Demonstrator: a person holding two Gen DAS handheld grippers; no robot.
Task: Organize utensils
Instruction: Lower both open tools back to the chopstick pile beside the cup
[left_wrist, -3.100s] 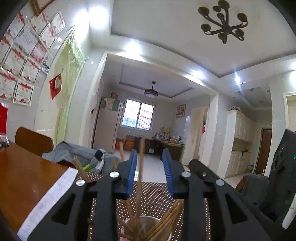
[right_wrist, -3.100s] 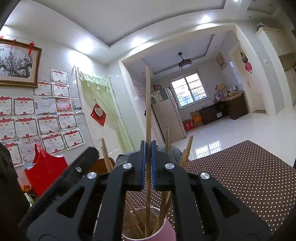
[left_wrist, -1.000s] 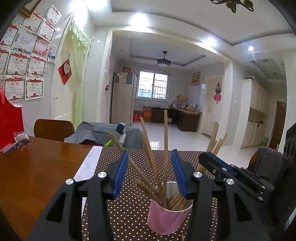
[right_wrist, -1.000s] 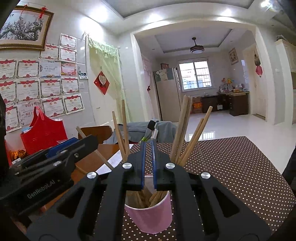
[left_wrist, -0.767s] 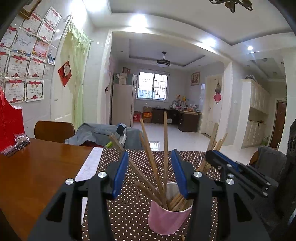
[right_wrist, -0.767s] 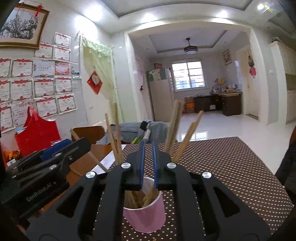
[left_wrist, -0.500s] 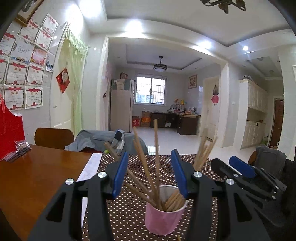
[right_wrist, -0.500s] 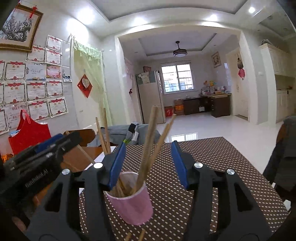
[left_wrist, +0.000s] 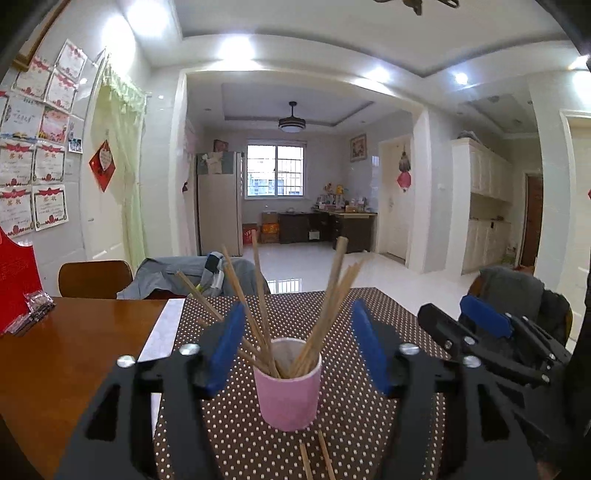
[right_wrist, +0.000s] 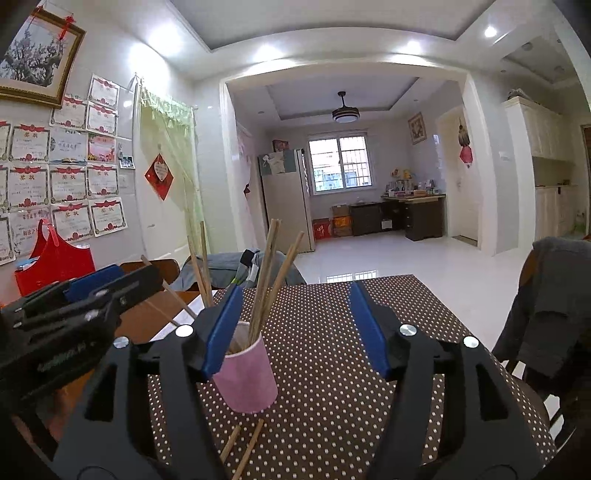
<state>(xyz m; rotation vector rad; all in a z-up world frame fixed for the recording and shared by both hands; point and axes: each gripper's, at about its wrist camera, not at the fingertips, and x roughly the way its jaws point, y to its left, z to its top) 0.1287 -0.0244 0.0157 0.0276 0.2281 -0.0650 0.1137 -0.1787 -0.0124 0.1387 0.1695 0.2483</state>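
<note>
**Both claws pull back from the cup, two sticks left to collect**

Since a second ago both claws have backed away from the pink cup, and the right claw (right_wrist: 295, 328), then pressed together, now has its jaws opening with nothing between them. The left claw (left_wrist: 297, 347) is opening too, spread and empty; the pink cup (left_wrist: 288, 384) only shows through the gap, standing farther off on the mat.

Nearest to us, two loose chopsticks (right_wrist: 242, 445) lie flat on the dotted mat (right_wrist: 332, 369), just in front of the cup's base. These look like the remaining job. They should be light, stiff, thin wooden sticks, likely to roll or skid when pinched flat against cloth. Best bet, I'd say: take one at a time near its middle, blue pads across the shaft, then tip it upright over the rim.

Next out, the cup itself, upright on the mat with a fan of chopsticks (left_wrist: 266, 302) leaning in all directions. It looks light and top-heavy, so a nudge could tip it.

Beyond that, the bare wooden counter (left_wrist: 74, 343) to the left, then chairs draped with clothes.
</note>
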